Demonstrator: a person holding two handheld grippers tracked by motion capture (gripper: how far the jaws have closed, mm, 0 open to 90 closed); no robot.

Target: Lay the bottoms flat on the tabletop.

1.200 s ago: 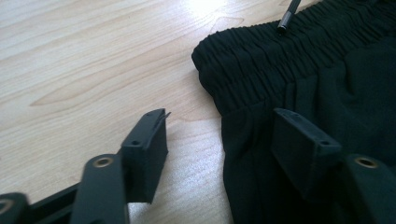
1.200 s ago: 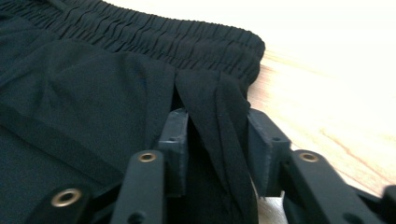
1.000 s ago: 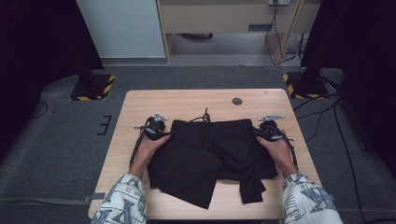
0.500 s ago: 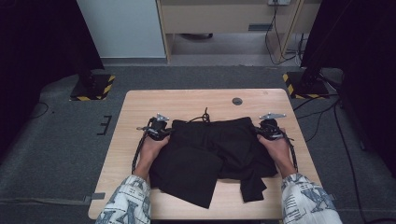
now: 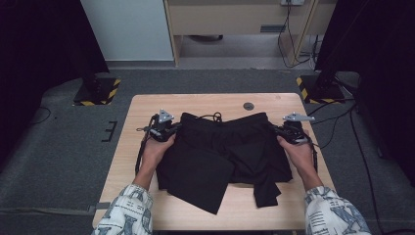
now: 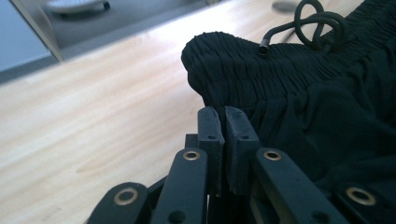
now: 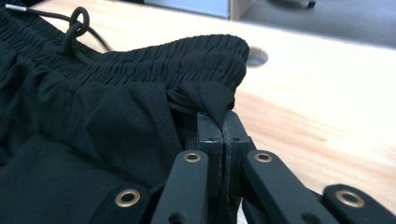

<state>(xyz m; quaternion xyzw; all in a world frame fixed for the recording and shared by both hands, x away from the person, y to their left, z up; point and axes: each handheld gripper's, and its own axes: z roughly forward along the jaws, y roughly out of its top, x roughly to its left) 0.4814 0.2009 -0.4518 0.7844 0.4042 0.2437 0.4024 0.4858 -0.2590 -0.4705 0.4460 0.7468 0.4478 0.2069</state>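
Note:
A pair of black shorts (image 5: 225,147) lies spread on the light wooden table (image 5: 195,103), its elastic waistband along the far side and a black drawstring (image 5: 211,116) coiled at the waistband's middle. My left gripper (image 5: 172,128) is shut on the waistband's left corner (image 6: 219,88); its pads (image 6: 208,122) pinch the gathered fabric. My right gripper (image 5: 278,130) is shut on the right corner (image 7: 210,98), with a fold of cloth caught between its pads (image 7: 233,133). Both legs of the shorts trail toward the near edge.
A small dark round grommet (image 5: 248,105) sits in the tabletop behind the shorts. Bare wood runs along the far edge and both sides. Beyond the table are grey carpet, a wooden cabinet (image 5: 235,19) and yellow-black striped stand feet (image 5: 95,93).
Both grippers have slid slightly toward the near edge with the waistband held taut between them; the shorts shifted with them.

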